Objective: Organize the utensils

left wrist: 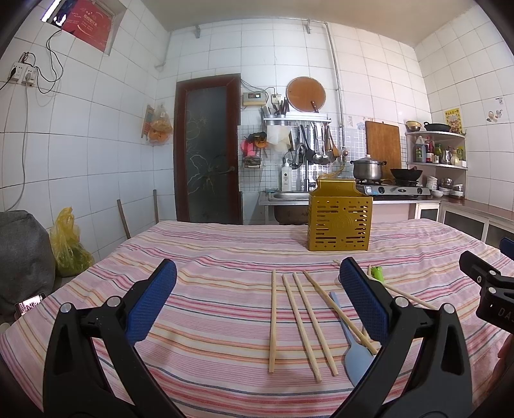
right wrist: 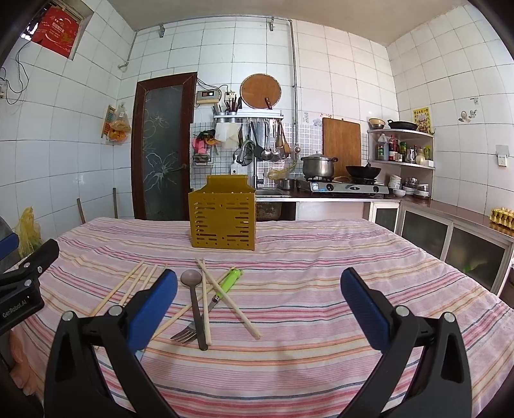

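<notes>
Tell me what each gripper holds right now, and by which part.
Nothing is held. The left gripper and the right gripper both stand open above the striped tablecloth; the wooden chopsticks and the grey long-handled spoon lie untouched.

The left gripper (right wrist: 19, 289) body, seen at the edge of the right wrist view, bore the white lettering "GenRobot.AI". The right gripper (left wrist: 491, 289) body showed the partial letters "DA". Print on the red poster (right wrist: 56, 30) was illegible.
</notes>
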{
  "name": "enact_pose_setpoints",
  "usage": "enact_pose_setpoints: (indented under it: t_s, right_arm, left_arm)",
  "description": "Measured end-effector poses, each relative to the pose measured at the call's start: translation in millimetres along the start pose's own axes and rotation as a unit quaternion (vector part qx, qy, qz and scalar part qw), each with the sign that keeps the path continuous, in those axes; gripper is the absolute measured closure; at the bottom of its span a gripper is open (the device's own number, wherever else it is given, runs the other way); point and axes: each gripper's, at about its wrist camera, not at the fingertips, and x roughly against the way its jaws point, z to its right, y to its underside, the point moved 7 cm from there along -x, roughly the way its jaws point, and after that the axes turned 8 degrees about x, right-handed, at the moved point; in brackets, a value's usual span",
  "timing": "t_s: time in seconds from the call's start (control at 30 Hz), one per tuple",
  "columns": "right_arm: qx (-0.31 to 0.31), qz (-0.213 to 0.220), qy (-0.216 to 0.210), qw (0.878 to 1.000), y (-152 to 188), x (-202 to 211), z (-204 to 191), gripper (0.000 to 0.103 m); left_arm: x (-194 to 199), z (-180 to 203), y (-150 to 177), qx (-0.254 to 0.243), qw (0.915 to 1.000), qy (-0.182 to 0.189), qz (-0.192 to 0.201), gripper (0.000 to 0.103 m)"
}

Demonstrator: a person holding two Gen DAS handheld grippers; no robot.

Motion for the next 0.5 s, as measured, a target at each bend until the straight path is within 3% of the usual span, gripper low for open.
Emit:
enact_pose_setpoints:
  t_s: [0.5]
  right_arm:
    - [-0.001,-0.001,0.001,1.0,0.9,0.0,1.5,0.004]
  left_arm:
    - [0.7,1.3,1.6,0.0,1.0,0.0,-0.001,0.005]
